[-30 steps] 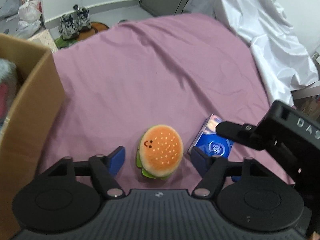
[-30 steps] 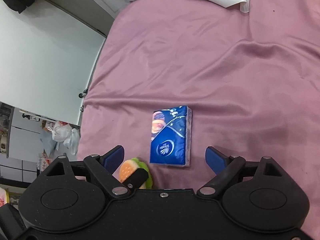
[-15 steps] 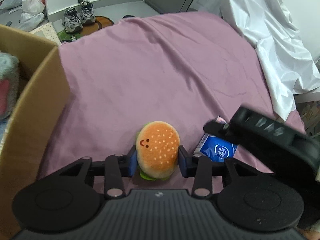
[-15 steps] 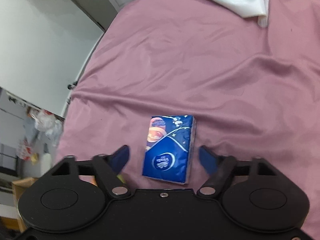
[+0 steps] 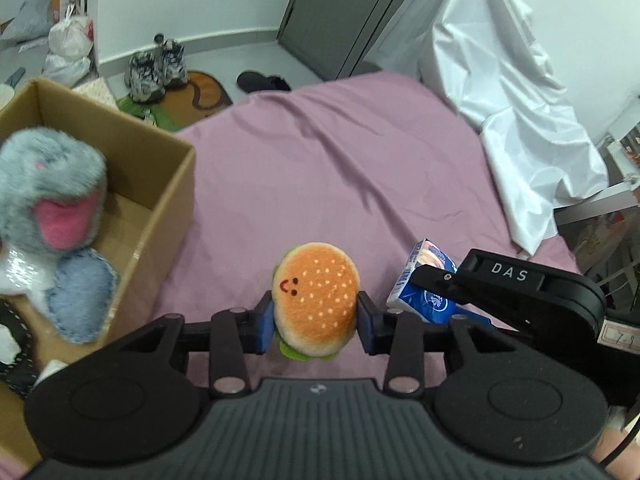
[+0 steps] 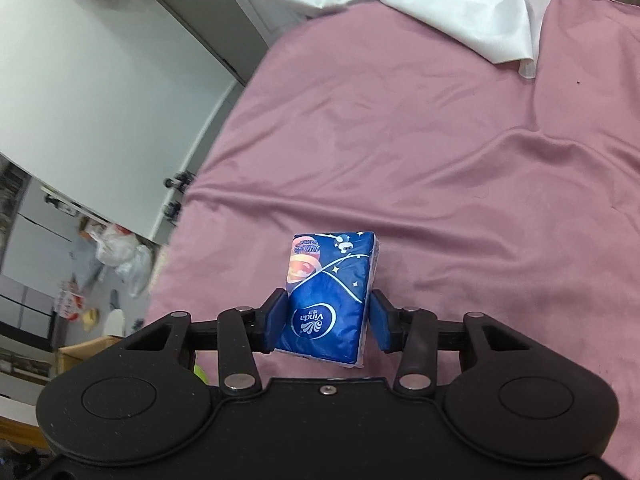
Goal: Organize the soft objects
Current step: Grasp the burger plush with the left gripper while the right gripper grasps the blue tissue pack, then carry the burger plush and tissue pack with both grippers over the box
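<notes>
My left gripper (image 5: 315, 326) is shut on a plush burger toy (image 5: 316, 298) with an orange bun and a smiley face, held above the pink bedsheet (image 5: 320, 168). My right gripper (image 6: 329, 326) is shut on a blue Vinda tissue pack (image 6: 328, 300), lifted off the sheet. In the left wrist view the tissue pack (image 5: 424, 292) and the right gripper's black body (image 5: 520, 292) sit just right of the burger. An open cardboard box (image 5: 168, 200) stands at the left and holds a grey and pink plush toy (image 5: 48, 200).
A white sheet (image 5: 508, 92) drapes at the bed's far right, also in the right wrist view (image 6: 460, 8). Shoes (image 5: 156, 64) and a mat lie on the floor beyond the bed. Plastic bags (image 5: 68, 44) sit by the wall.
Both grippers closed on their objects and lifted them: the left on the burger toy, the right on the tissue pack. The left view now looks further into the box.
</notes>
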`<action>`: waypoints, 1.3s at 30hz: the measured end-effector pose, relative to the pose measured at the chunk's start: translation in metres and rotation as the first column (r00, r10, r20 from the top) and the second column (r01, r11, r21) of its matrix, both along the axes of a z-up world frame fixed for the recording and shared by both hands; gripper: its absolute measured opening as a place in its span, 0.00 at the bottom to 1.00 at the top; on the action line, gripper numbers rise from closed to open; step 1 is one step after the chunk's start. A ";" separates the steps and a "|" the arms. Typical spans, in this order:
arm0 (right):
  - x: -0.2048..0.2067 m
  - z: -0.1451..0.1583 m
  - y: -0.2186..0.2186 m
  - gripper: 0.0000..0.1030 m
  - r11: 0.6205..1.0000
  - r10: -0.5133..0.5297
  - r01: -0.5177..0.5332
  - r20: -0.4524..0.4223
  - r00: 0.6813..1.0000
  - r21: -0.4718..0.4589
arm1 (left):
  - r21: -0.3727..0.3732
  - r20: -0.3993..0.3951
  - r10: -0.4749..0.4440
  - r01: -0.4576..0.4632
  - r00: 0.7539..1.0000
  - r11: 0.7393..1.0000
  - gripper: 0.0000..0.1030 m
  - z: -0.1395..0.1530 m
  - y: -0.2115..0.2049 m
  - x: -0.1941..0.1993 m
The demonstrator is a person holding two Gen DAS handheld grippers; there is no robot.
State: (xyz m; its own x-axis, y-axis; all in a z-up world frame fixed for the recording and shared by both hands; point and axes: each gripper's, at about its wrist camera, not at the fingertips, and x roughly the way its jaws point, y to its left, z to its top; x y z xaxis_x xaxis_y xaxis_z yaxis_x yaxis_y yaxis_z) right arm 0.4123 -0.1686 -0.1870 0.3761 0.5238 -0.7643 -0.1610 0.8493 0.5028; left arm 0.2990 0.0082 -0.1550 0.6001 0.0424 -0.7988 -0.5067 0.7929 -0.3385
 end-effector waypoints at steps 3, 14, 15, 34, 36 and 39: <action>-0.006 0.009 -0.001 0.42 1.000 0.006 -0.006 0.027 1.000 0.029 | 0.002 0.019 0.015 -0.015 1.000 1.000 0.39 0.009 0.004 -0.012; -0.034 0.036 0.002 0.42 0.993 0.059 -0.069 0.112 0.992 0.096 | 0.029 0.113 0.072 -0.076 0.991 0.997 0.39 0.055 0.027 -0.062; -0.037 0.038 0.003 0.42 0.992 0.066 -0.078 0.120 0.991 0.101 | 0.032 0.121 0.079 -0.083 0.990 0.996 0.39 0.059 0.030 -0.067; -0.083 0.075 0.040 0.42 0.962 0.188 -0.234 0.286 0.940 0.138 | 0.057 0.187 0.139 -0.152 0.973 0.987 0.39 0.099 0.066 -0.130; -0.088 0.079 0.044 0.42 0.957 0.199 -0.252 0.306 0.931 0.144 | 0.057 0.189 0.142 -0.155 0.972 0.986 0.39 0.100 0.070 -0.134; -0.094 0.083 0.051 0.41 0.950 0.222 -0.281 0.334 0.916 0.140 | 0.047 0.194 0.146 -0.157 0.970 0.986 0.39 0.100 0.076 -0.139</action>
